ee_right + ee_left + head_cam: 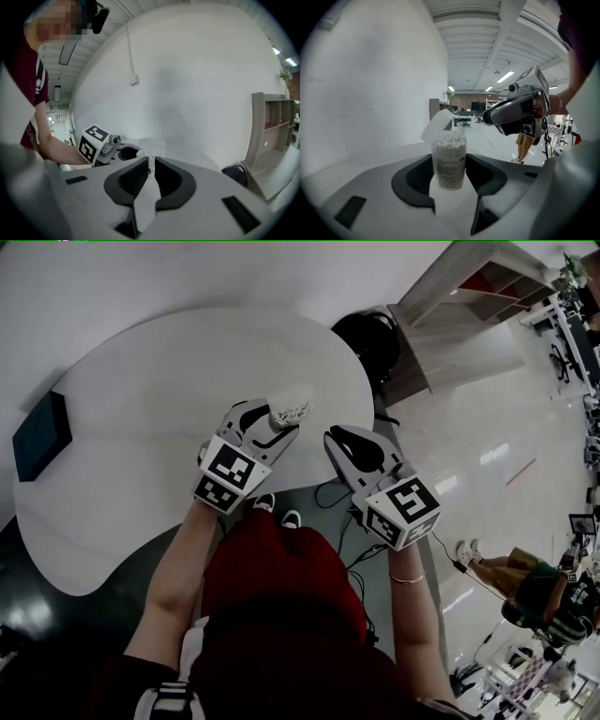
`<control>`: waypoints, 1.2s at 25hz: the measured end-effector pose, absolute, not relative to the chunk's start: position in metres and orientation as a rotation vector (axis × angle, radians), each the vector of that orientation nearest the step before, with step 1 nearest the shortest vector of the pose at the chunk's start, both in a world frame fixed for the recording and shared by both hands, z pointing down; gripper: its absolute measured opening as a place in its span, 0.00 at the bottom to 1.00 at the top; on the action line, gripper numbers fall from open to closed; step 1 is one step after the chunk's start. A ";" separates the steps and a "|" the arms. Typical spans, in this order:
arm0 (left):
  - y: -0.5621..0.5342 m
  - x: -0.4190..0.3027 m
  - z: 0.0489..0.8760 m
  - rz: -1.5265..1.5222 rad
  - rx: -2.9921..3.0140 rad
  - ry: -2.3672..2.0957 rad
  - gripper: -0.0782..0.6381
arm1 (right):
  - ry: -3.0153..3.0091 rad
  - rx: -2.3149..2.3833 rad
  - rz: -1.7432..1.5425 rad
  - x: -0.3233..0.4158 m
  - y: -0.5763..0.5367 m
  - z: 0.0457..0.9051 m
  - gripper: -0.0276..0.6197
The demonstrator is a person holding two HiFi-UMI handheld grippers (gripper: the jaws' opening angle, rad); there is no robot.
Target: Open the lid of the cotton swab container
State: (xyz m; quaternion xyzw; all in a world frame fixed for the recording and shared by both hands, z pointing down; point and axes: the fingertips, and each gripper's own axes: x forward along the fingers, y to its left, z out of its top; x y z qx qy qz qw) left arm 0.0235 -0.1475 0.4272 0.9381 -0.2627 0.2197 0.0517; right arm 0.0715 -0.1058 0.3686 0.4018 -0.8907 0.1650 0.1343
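- The left gripper (449,165) is clamped on the cotton swab container (449,161), one jaw on each side of its lower half.
- The right gripper (151,164) has only a thin gap between its jaws, and nothing is in that gap. It is beside the container but not touching it.
- The container is held upright over the near edge of the white table (141,399).
- Its lid (438,125) is flipped back and stands open on the far left side.
- The container is packed full of swabs (450,139), and their white tips are bare at the top.
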 end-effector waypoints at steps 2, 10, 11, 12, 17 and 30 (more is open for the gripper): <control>-0.148 0.021 0.423 0.659 2.848 -0.820 0.43 | -2.582 1.182 0.490 0.071 -0.105 0.370 0.11; -0.142 0.011 0.412 0.633 2.829 -0.890 0.43 | -2.576 1.287 0.509 0.072 -0.101 0.373 0.08; -0.140 0.009 0.410 0.630 2.825 -0.901 0.43 | -2.573 1.299 0.507 0.073 -0.100 0.373 0.08; -0.139 0.008 0.409 0.625 2.820 -0.915 0.43 | -2.570 1.310 0.505 0.073 -0.099 0.373 0.07; -0.133 0.003 0.405 0.598 2.790 -0.966 0.43 | -2.546 1.389 0.460 0.078 -0.093 0.372 0.07; -0.117 0.010 0.390 0.514 2.747 -1.014 0.43 | -2.474 1.461 0.443 0.094 -0.078 0.381 0.07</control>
